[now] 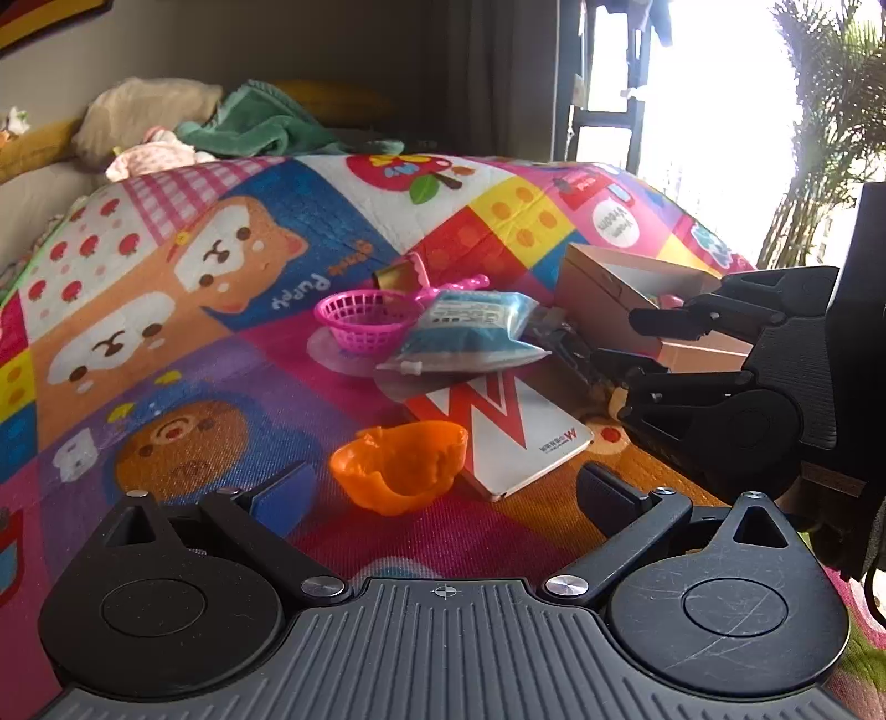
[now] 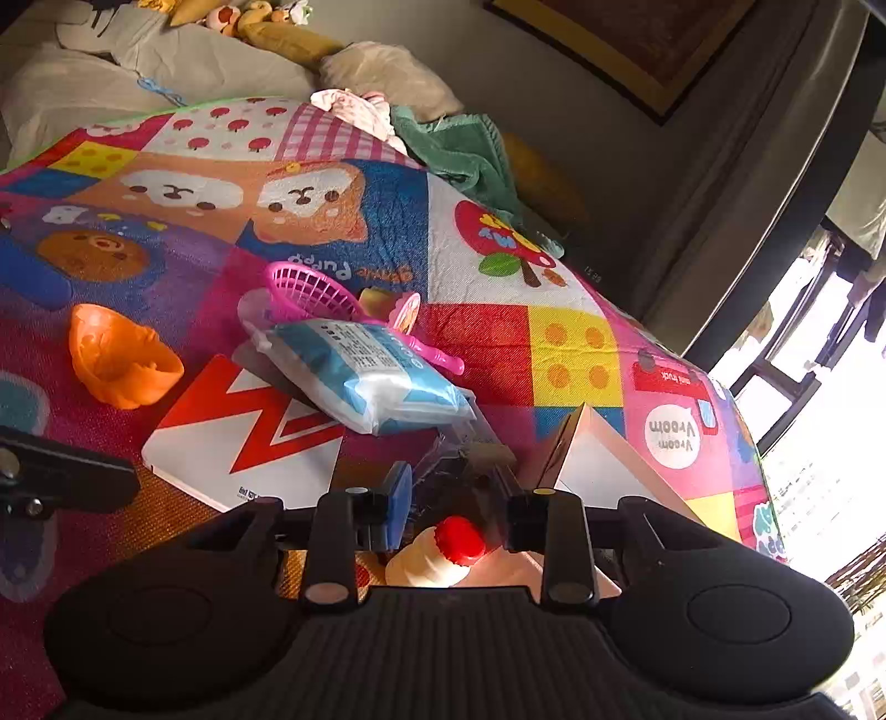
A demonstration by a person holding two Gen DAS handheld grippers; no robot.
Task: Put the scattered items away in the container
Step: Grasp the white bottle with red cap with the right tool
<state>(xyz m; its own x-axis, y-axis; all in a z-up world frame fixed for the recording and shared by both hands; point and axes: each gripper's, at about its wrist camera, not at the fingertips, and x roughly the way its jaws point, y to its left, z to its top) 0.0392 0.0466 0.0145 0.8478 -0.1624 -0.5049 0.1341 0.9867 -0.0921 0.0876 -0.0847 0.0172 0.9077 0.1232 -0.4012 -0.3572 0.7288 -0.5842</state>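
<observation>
Since right gripper [image 2: 457,501] straddles crinkly clear-plastic packet [image 2: 465,459] w/o clamping yet, it cld snag white-and-red cream-swirl toy [image 2: 443,554]; left gripper [image 1: 443,487] gapes, holding nothing.

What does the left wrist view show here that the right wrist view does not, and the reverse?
Only the left wrist view shows the right hand-held gripper from outside, reaching toward the dark clear-wrapped item beside the cardboard box, and the inside of that box.

Only the right wrist view shows a cream swirl toy with a red top just below that gripper's fingers, and the plush toys at the far end.

Both show the orange cup, red-and-white booklet, blue packet, pink basket and patterned play mat.
</observation>
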